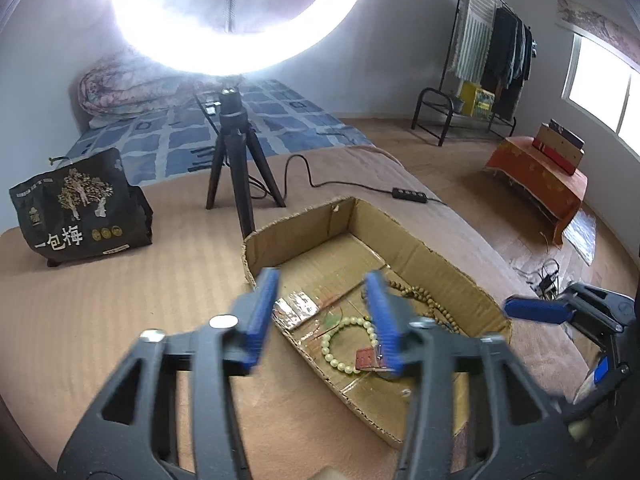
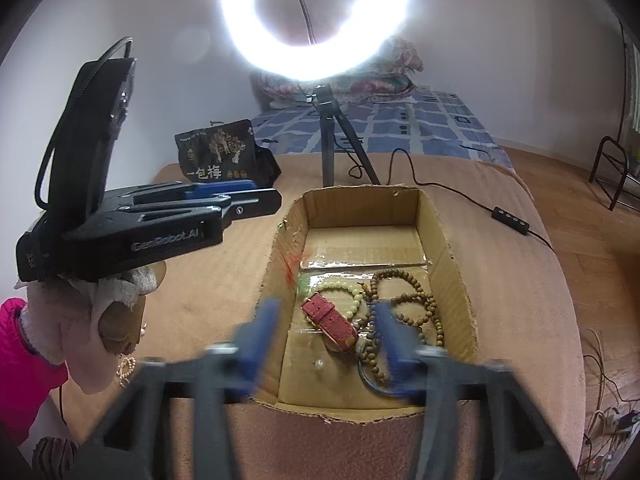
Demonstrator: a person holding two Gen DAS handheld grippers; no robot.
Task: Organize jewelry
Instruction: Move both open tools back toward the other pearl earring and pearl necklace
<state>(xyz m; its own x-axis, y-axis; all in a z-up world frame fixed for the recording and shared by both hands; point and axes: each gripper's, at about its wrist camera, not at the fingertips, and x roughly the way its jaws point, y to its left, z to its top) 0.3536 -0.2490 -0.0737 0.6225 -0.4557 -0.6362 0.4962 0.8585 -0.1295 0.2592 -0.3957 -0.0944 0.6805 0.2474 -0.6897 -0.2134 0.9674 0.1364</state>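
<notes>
Inside cardboard box (image 2: 448,248): 1 pale bead bracelet (image 2: 344,290), 1 red watch strap (image 2: 330,322).

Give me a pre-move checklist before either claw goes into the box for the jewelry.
1. Left claw open, empty: ok.
2. Right claw open, empty: ok.
3. Cardboard box open-topped, flat on the bed: ok.
4. Red watch strap unobstructed: ok, lies on top.
5. Pale bead bracelet separate from brown bead strand: not ok, they overlap.
6. Small pearl loose on box floor: ok.
</notes>
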